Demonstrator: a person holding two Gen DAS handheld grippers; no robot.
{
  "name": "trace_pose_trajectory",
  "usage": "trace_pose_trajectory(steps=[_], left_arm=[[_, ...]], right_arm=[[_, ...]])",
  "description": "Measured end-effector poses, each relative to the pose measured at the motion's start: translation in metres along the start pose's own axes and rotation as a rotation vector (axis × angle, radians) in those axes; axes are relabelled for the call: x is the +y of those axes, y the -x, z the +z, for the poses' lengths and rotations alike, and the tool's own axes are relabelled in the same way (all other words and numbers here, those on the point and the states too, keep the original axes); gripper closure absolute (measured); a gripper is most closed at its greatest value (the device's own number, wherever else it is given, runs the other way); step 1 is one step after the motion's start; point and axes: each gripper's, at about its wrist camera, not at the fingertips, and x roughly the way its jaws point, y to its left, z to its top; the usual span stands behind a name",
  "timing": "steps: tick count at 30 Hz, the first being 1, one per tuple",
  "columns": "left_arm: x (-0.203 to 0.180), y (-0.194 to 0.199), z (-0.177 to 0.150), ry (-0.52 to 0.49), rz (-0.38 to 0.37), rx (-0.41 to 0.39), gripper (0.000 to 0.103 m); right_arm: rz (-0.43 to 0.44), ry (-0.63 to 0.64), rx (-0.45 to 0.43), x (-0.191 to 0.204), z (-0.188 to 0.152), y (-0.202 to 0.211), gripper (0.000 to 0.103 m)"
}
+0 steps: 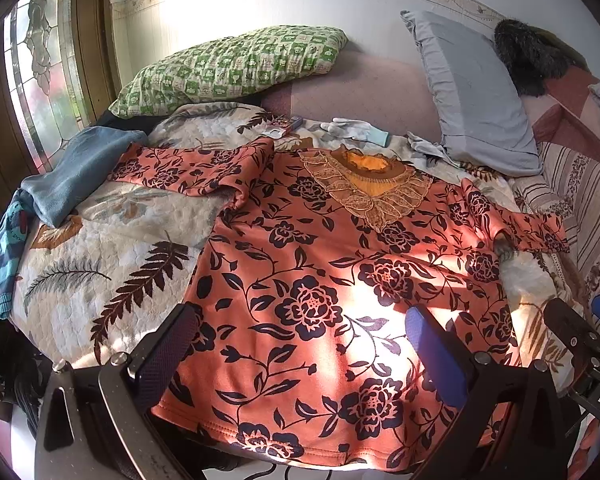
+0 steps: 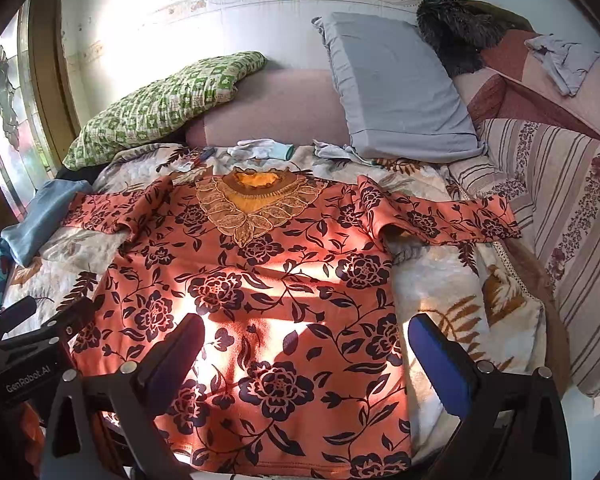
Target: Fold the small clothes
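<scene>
An orange top with dark flower print lies spread flat, front up, on the bed, with a gold lace collar at the far end and both sleeves out sideways. It fills the middle of the right wrist view too. My left gripper is open and empty, hovering above the top's lower half near the hem. My right gripper is open and empty, above the lower right part of the top. The right gripper's body shows at the left wrist view's right edge.
The leaf-print quilt covers the bed. A blue garment and a striped one lie at the left. A green checked pillow, a grey pillow, white gloves and a striped cushion ring the top.
</scene>
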Motion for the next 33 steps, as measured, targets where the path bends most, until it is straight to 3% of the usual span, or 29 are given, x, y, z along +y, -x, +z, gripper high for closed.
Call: trace_pose_trajectory(steps=[33], left_arm=[[-0.003,0.011,0.006,-0.002,0.015,-0.008,0.0]], right_arm=[[0.014,0.021,-0.018,0.001,0.009,0.007,0.0]])
